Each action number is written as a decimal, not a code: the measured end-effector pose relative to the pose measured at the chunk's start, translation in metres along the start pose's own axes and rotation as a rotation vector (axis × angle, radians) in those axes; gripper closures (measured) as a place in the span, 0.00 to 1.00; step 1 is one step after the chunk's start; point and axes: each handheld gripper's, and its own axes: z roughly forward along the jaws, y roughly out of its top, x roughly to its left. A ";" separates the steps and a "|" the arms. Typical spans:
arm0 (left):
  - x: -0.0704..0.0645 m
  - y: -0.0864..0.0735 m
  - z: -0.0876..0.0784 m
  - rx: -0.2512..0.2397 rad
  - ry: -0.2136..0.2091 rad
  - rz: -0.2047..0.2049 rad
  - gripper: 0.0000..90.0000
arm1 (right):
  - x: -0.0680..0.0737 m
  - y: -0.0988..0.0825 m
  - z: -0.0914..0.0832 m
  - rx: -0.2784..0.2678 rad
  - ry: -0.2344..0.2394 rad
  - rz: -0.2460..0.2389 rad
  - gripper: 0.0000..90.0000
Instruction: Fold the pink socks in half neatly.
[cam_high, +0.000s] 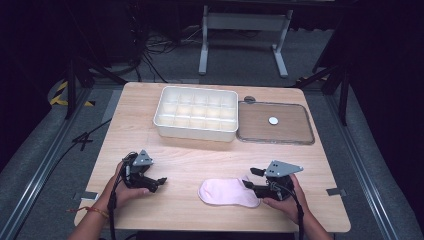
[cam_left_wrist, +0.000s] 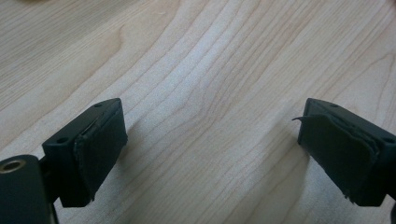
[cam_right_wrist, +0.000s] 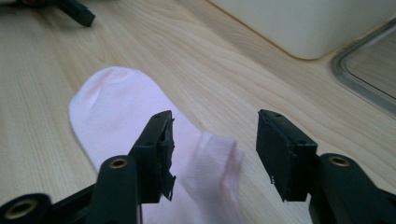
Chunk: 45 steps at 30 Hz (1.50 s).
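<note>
— What sits around the work?

— A white divided tray (cam_high: 196, 113) at the table's (cam_high: 190, 165) far side, a clear lid (cam_high: 274, 123) just beside it (nothing blocks either gripper).

— And the pink sock (cam_high: 228, 192)?

— Flat near the front edge, under the right gripper (cam_high: 252, 178), jaws apart, not pinching it. The left gripper (cam_high: 157, 183) gapes over bare wood.
</note>
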 end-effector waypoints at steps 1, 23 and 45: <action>0.000 0.000 0.000 0.000 0.000 0.000 0.09 | 0.002 0.001 0.002 0.008 0.008 -0.010 0.57; -0.027 0.014 0.003 -0.015 -0.141 0.025 0.38 | 0.035 -0.001 0.046 0.122 0.171 -0.129 0.96; -0.095 0.063 0.050 -0.004 -0.270 0.101 0.38 | 0.036 -0.005 0.050 0.119 0.166 -0.155 0.97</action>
